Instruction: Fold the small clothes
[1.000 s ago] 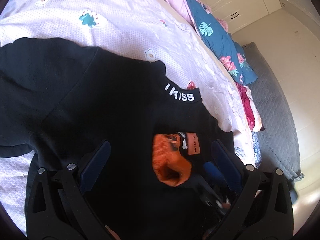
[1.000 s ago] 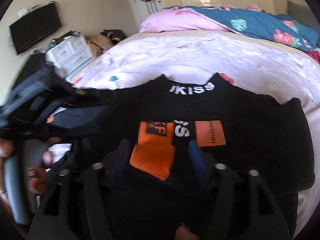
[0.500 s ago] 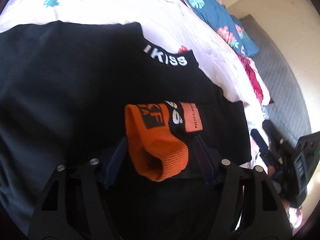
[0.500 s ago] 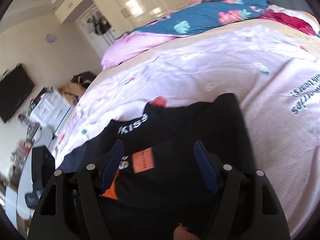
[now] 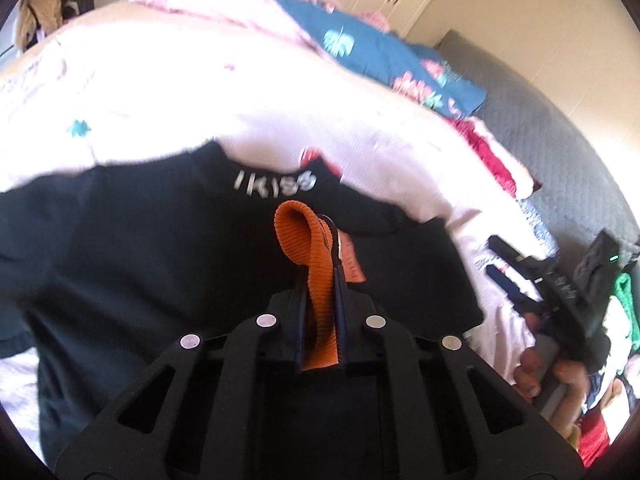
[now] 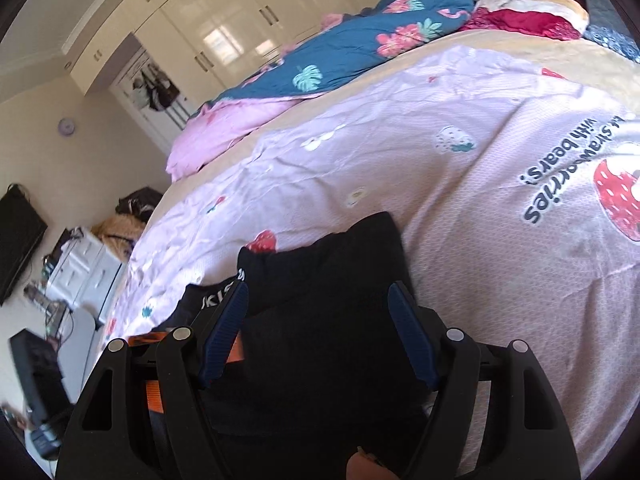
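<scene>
The black top (image 5: 160, 260) lies spread on the pink bedspread (image 5: 200, 92), its white-lettered collar toward the pillows. Its orange cuff (image 5: 316, 280) is pinched between the closed fingers of the left gripper (image 5: 320, 276). The right gripper (image 6: 320, 304) hangs over the top's edge, fingers apart with black cloth between them, gripping nothing.

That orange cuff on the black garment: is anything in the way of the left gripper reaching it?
Nothing is. The left gripper is already shut on the orange cuff, which sticks out from between its fingers above the black garment.
</scene>
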Tool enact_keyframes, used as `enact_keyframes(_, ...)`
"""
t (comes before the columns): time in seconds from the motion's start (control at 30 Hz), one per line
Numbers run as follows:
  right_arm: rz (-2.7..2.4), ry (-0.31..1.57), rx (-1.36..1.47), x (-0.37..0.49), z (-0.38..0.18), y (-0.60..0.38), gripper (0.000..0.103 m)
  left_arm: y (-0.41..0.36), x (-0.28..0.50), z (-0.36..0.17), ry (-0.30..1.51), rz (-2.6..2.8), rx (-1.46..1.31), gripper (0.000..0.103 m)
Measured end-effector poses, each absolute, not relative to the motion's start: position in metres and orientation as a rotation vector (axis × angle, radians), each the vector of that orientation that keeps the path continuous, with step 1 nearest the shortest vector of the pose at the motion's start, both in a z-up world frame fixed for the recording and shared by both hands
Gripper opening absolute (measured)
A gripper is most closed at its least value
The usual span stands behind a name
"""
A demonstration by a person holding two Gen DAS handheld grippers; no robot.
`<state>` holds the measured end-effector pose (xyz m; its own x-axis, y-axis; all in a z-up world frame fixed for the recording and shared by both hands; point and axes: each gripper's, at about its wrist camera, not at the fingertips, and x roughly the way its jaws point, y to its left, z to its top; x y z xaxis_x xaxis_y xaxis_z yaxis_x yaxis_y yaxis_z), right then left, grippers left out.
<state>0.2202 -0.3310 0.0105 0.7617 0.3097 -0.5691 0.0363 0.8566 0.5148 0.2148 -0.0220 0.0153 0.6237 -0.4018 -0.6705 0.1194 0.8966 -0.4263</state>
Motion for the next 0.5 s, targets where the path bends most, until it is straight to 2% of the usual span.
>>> enact_keyframes(0.27,0.132,0.678,0.517,0.22,0.014,-0.333,0.071,0.005,0.189,0.067,0.687,-0.301,-0.407,0.004)
enact_keyframes(0.5,0.14,0.692,0.474,0.222,0.012,-0.324,0.071,0.017,0.188,0.049,0.741,-0.264,-0.412,0.004)
